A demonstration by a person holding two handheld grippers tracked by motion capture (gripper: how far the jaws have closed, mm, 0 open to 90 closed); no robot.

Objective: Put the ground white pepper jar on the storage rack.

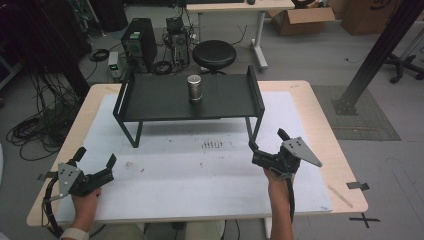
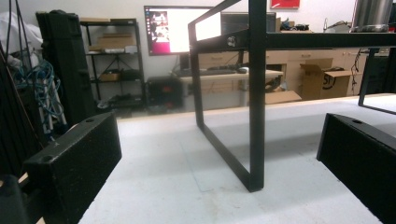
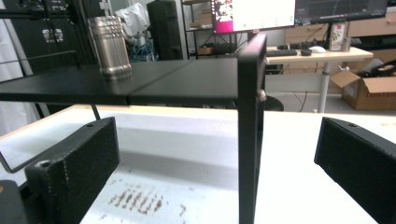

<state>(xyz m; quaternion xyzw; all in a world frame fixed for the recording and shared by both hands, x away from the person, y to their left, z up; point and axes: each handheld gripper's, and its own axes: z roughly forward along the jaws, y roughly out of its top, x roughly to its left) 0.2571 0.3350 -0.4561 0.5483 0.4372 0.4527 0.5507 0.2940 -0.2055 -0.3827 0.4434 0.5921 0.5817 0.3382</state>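
A metal cylinder can [image 1: 194, 88] stands upright near the middle of a low black shelf stand [image 1: 150, 97] at the back of the table. My left gripper [image 1: 95, 156] rests open at the table's front left, with nothing between its jaws. My right gripper [image 1: 267, 140] is open at the front right, close to the stand's front right leg [image 1: 251, 131]. In the right gripper view the can [image 3: 110, 46] sits on the shelf top [image 3: 177, 79], and the leg [image 3: 249, 140] stands between the jaws. The left gripper view looks at the stand's left leg frame [image 2: 256, 116].
A white mat [image 1: 175, 165] covers the wooden table [image 1: 327, 145], with a dark smudge [image 1: 212, 145] in front of the stand. Beyond the table are a black stool [image 1: 214, 55], computer towers [image 1: 139, 42] and cables on the floor. A black post [image 1: 372, 55] rises at the right.
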